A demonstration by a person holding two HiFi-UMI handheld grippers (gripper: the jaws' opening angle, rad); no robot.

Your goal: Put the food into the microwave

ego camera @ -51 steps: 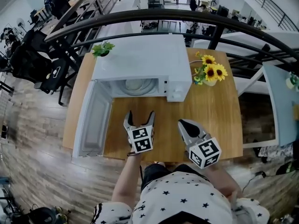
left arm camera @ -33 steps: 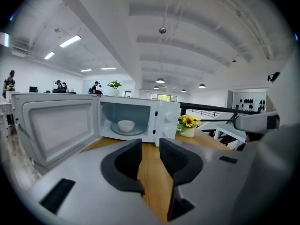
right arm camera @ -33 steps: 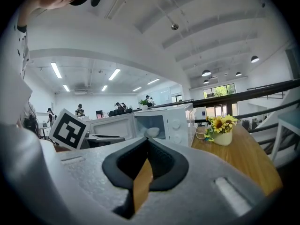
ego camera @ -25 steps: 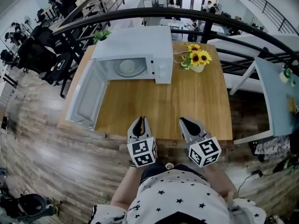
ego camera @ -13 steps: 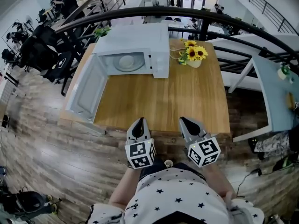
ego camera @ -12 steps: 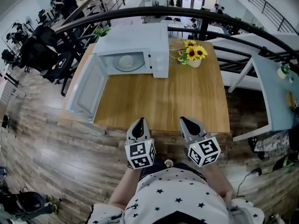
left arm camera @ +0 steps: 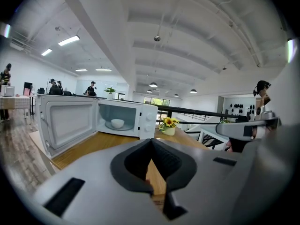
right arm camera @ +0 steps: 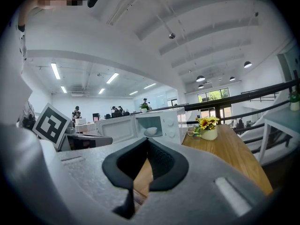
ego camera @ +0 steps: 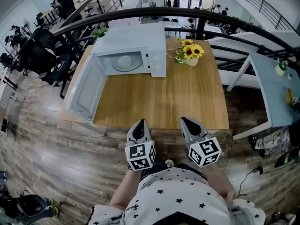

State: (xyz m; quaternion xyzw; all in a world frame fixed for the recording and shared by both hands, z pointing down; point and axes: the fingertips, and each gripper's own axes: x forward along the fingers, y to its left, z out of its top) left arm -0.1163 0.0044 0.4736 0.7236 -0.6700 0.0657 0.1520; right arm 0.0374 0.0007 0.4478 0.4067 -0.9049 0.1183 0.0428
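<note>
The white microwave [ego camera: 133,50] stands at the far left of the wooden table [ego camera: 159,97], its door [ego camera: 84,90] swung wide open to the left. A white bowl [ego camera: 124,61] sits on the glass plate inside; what it holds does not show. My left gripper [ego camera: 139,122] and right gripper [ego camera: 186,120] hang side by side at the table's near edge, far from the microwave, both shut with nothing between the fingers. In the left gripper view the bowl [left arm camera: 117,123] shows beyond the closed gripper [left arm camera: 151,140]. The right gripper view shows the bowl [right arm camera: 151,131] too, past the shut gripper [right arm camera: 147,140].
A vase of sunflowers [ego camera: 189,54] stands right of the microwave. A black curved railing [ego camera: 154,13] runs behind the table. A white side table [ego camera: 274,90] is at the right, and chairs and desks [ego camera: 37,50] stand at the left on the wooden floor.
The left jaws, open two seconds ago, have shut. Both grippers and the view have drawn back from the microwave to the table's near edge.
</note>
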